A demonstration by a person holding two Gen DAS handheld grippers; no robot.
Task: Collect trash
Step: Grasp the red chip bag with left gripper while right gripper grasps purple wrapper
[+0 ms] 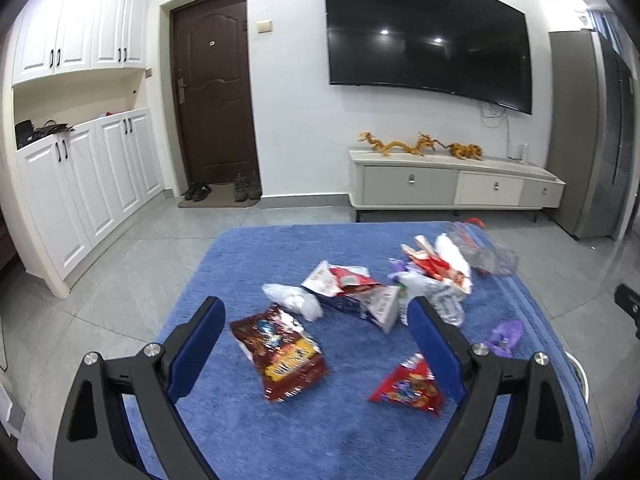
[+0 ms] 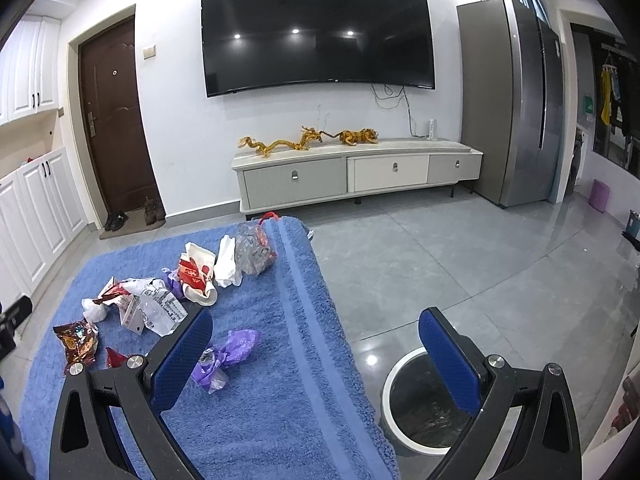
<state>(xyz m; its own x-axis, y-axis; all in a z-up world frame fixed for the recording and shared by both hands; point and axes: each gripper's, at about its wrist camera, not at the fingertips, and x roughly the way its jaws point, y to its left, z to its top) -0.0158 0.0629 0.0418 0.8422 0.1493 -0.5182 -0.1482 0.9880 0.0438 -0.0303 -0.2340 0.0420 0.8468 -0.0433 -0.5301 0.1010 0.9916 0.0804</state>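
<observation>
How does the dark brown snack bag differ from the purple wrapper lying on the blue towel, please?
The dark brown snack bag is printed foil, fairly flat and the larger; the purple wrapper is plain, crumpled and twisted. The brown bag lies between the left hand-held gripper's open fingers; the purple wrapper lies just right of the right hand-held gripper's left finger. Both rest loose on the blue towel, untouched.

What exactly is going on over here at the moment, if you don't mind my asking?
A person is clearing trash off a blue towel with two handheld grippers. The left gripper is open over a brown snack bag, gripping nothing. The right gripper is open and empty beside a purple wrapper, above the white bin.
</observation>
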